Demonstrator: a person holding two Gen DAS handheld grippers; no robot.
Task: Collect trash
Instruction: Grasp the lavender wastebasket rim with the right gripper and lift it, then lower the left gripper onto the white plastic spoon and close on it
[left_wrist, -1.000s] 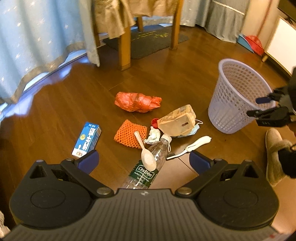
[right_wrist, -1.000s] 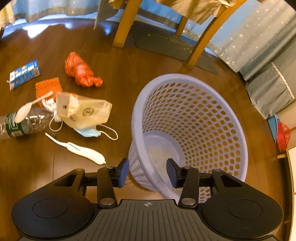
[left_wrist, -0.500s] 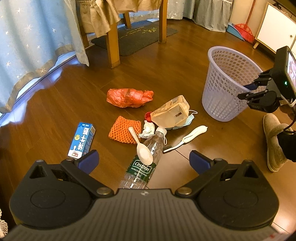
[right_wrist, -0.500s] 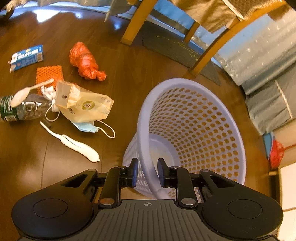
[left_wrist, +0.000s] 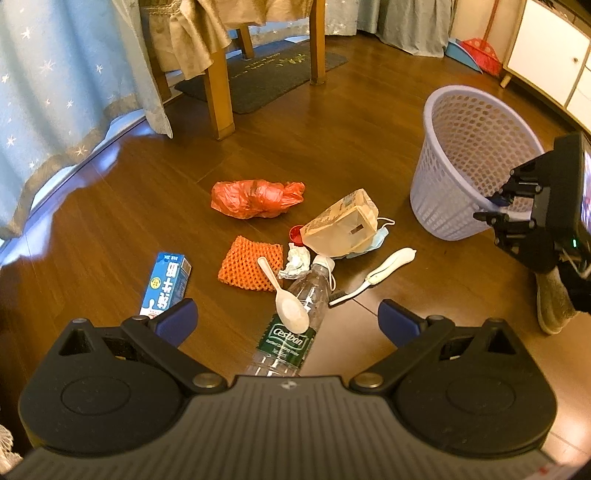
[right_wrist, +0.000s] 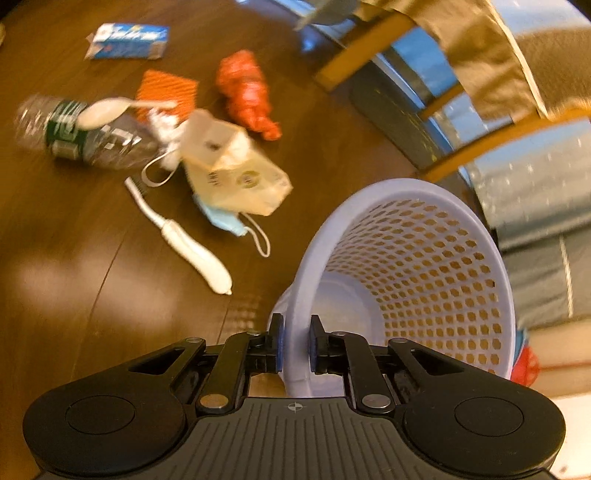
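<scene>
A lilac mesh basket stands on the wooden floor at the right. My right gripper straddles its near rim, jaws closing, a pad pressing each side of the basket. It shows in the left wrist view as a black gripper. The trash lies in a heap: red bag, paper bag, orange net, blue carton, clear bottle, white spoon, white brush. My left gripper hovers open above the bottle, holding nothing.
Wooden table legs and a dark mat stand behind the heap, with a blue curtain at the left. A person's slippered foot is at the right, near a white cabinet.
The right gripper's jaws came together onto the basket's near rim, and it dropped and rolled, so its view tilted. The left gripper stayed open and almost still.
</scene>
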